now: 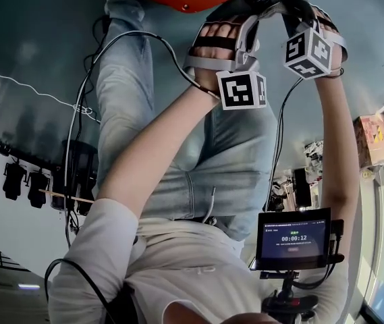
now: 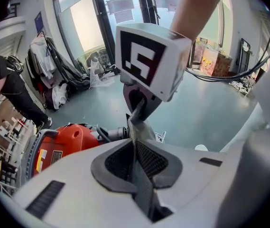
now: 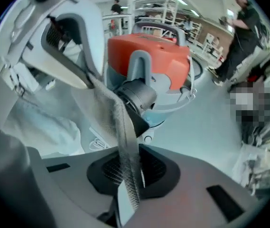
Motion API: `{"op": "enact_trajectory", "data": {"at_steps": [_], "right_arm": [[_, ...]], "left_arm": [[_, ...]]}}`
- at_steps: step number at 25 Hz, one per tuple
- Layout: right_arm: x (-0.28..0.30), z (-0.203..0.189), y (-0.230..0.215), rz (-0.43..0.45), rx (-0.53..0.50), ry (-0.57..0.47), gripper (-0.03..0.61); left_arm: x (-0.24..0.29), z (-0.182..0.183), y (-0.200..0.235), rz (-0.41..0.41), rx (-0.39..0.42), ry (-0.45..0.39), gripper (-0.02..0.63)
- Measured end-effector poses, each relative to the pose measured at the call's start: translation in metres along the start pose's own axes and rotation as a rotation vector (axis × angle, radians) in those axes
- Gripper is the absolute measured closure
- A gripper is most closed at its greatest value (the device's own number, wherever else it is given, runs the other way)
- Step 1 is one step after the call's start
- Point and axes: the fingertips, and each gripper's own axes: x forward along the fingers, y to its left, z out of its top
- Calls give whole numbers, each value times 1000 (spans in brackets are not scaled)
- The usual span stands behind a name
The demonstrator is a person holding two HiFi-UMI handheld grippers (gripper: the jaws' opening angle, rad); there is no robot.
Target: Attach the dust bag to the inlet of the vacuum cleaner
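Left gripper point(image 2: 137, 167) and right gripper point(image 3: 127, 175) are each clamped on the grey mesh edge of the dust bag point(image 3: 120, 127), stretched just in front of the dark inlet point(image 3: 137, 96) of the orange vacuum cleaner point(image 3: 149, 56); it is not visibly seated, so fitting is judged outstanding.

Both arms stretched forward, left gripper point(image 2: 135, 163) and right gripper point(image 3: 125, 170) close together, jaws clamped on the dust bag point(image 3: 108, 103)

We find the dust bag point(image 3: 118, 127) stretched just in front of the vacuum cleaner point(image 3: 149, 56) inlet point(image 3: 139, 96), barring a straight reach. The right gripper point(image 2: 137, 109) crowds close ahead of the left gripper point(image 2: 137, 170). Bare floor point(image 3: 196, 127) lies open beside the vacuum cleaner.
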Motion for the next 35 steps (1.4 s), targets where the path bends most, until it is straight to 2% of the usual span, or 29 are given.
{"op": "enact_trajectory", "data": {"at_steps": [1, 3, 4, 6, 7, 10, 11, 12, 15, 16, 18, 19, 21, 23, 25, 27, 30, 32, 35], "right_arm": [[-2, -1, -4, 23, 77, -20, 553], [-10, -2, -19, 28, 207, -74, 444], [-16, -3, -28, 26, 260, -109, 418], [-32, -6, -42, 26, 370, -189, 414], [-40, -7, -45, 23, 439, -237, 414], [-55, -6, -48, -32, 663, -394, 414], [-59, -9, -48, -53, 707, -431, 414], [-68, -18, -48, -63, 721, -446, 414], [-103, -47, -58, -73, 704, -458, 414], [-106, -46, -61, -83, 735, -494, 414], [-99, -43, -50, -55, 773, -516, 414], [-91, -44, -33, -10, 748, -482, 414], [-69, -46, 10, 104, 666, -402, 414], [-54, -42, 35, 170, 661, -424, 414], [-51, -34, 29, 143, 701, -502, 413], [-49, -22, 16, 84, 702, -528, 413], [-48, 2, 1, 22, 601, -504, 413], [-52, 14, -12, 3, 509, -476, 413], [-57, 26, -22, 5, 445, -437, 414]], "left_arm": [[1, -1, 2, -14, -3, 8, 584], [6, -3, 8, -44, -43, 29, 586], [10, -3, 12, -56, -87, 44, 586], [20, -2, 22, -79, -177, 74, 586], [24, -2, 30, -90, -195, 83, 586], [34, -9, 51, -99, -168, 93, 586], [36, -12, 49, -99, -203, 93, 586], [38, -11, 37, -106, -292, 89, 586], [44, 1, -15, -152, -705, 67, 586], [46, -4, -20, -163, -798, 70, 587], [48, -16, -19, -185, -906, 83, 586], [46, -17, -17, -195, -929, 87, 586], [37, -10, -12, -212, -926, 84, 586], [22, 5, -5, -219, -897, 72, 586], [8, 23, 2, -232, -834, 50, 586], [-3, 39, 10, -271, -724, 17, 586], [-20, 53, 18, -385, -535, -38, 586], [-31, 58, 26, -455, -429, -43, 586], [-49, 70, 60, -488, -291, -72, 588]]}}
